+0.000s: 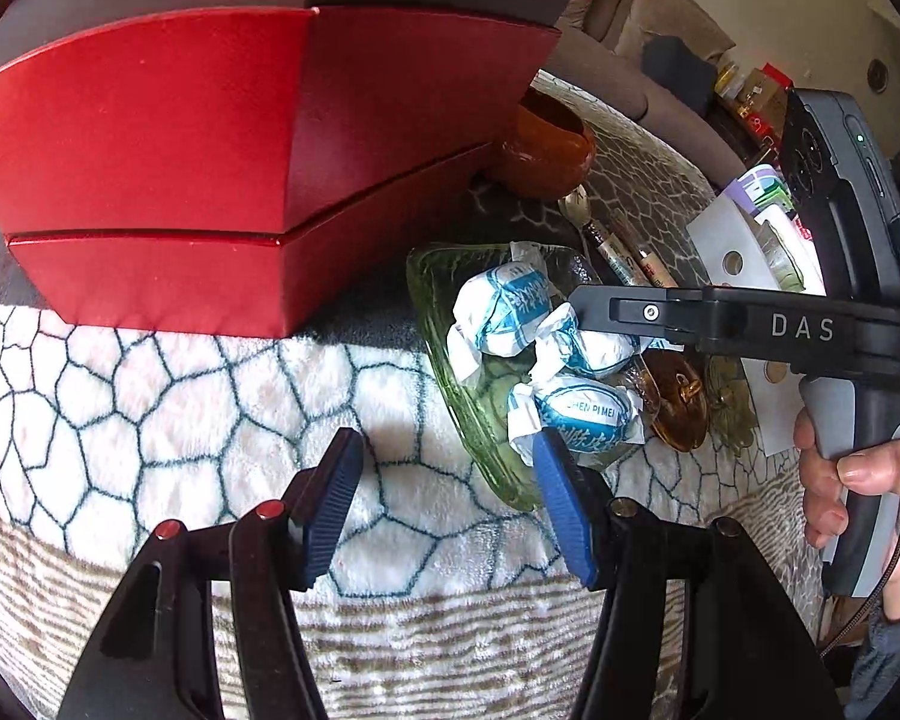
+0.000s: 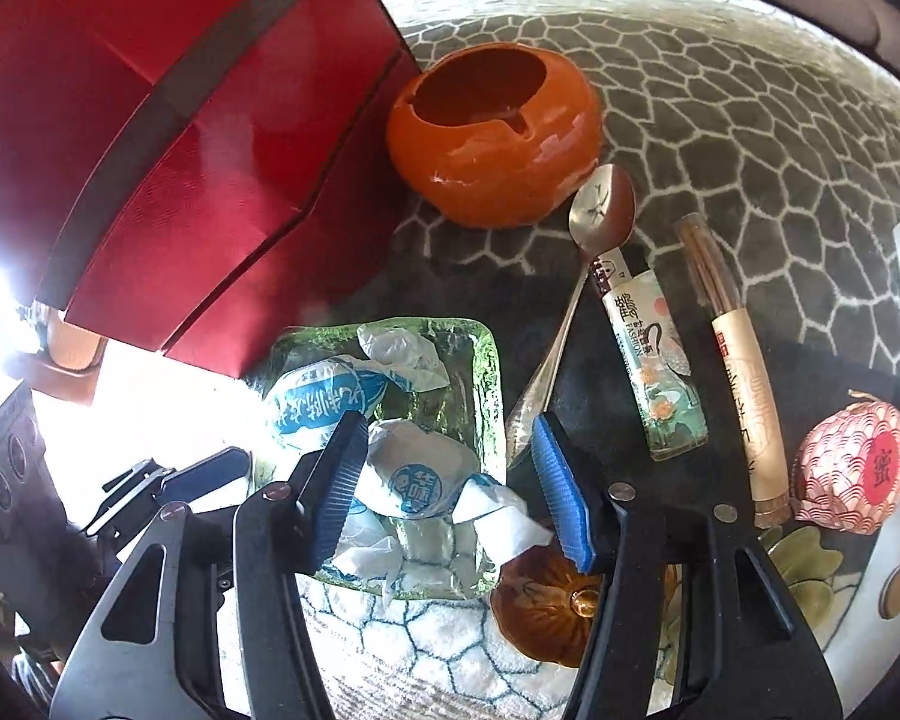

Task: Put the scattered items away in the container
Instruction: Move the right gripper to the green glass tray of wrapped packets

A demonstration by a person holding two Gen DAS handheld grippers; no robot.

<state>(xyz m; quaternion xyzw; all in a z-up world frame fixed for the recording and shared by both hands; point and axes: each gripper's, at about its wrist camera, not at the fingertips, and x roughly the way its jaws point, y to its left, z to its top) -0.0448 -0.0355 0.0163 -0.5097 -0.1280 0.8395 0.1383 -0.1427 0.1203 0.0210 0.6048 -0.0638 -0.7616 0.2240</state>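
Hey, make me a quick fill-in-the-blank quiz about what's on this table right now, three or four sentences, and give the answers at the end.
1. The wrapped candies lie in a green ____ dish.
2. The big box beside the dish is ____ in colour.
3. The metal spoon lies with its bowl next to the ____ ashtray.
4. The right gripper hangs over the dish with its jaws ____.

Missing words: glass; red; orange; open
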